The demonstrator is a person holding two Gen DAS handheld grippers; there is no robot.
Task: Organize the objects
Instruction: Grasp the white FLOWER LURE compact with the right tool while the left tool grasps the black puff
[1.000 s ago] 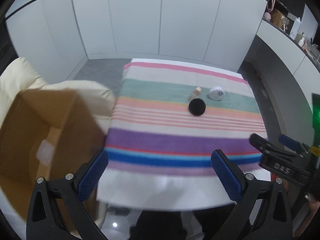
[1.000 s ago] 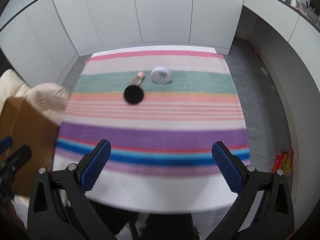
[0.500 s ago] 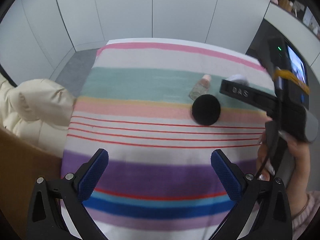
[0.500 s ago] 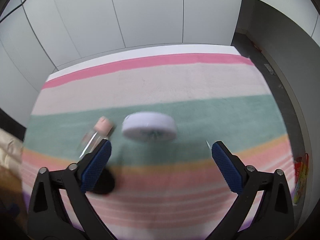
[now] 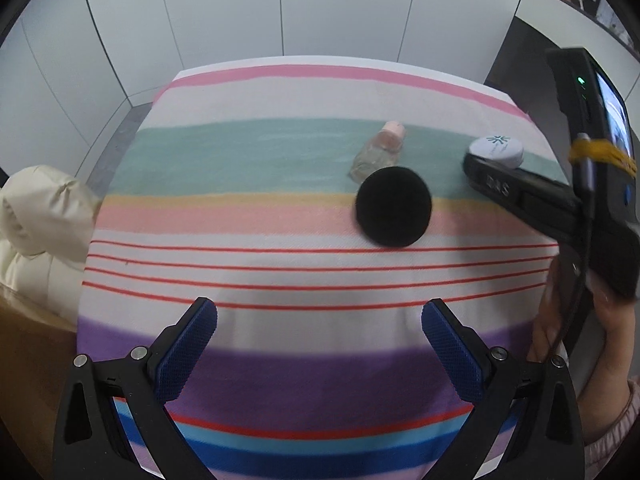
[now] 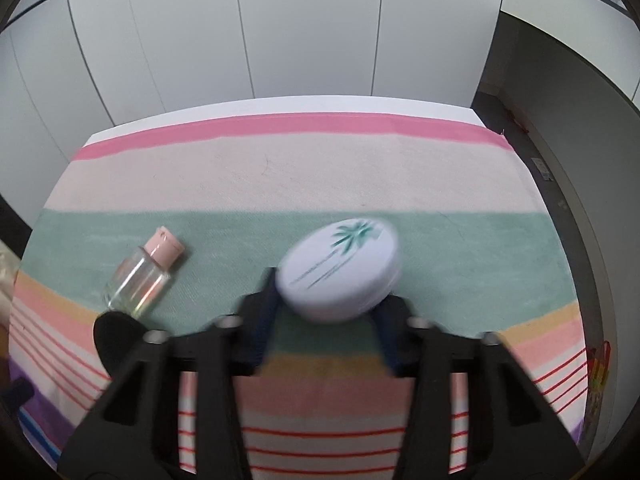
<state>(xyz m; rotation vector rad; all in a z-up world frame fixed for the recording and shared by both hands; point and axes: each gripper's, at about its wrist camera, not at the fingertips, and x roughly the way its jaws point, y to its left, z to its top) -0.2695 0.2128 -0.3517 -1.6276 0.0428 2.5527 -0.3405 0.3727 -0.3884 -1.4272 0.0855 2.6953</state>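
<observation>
Blue-padded fingers (image 5: 188,354) of the left gripper (image 5: 319,354) stand spread wide, nothing between them, above the striped cloth (image 5: 240,276) on the table. Farther along lie a clear small bottle with pink cap (image 6: 141,276) and a flat black round disc (image 5: 394,212). Right gripper (image 6: 328,320) pinches the white round tin with green palm print (image 6: 340,270), tilted over the green stripe.

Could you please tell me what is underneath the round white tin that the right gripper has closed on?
Green-striped cloth shows beyond the tilted round white tin held by the right gripper; directly beneath is hidden.
</observation>
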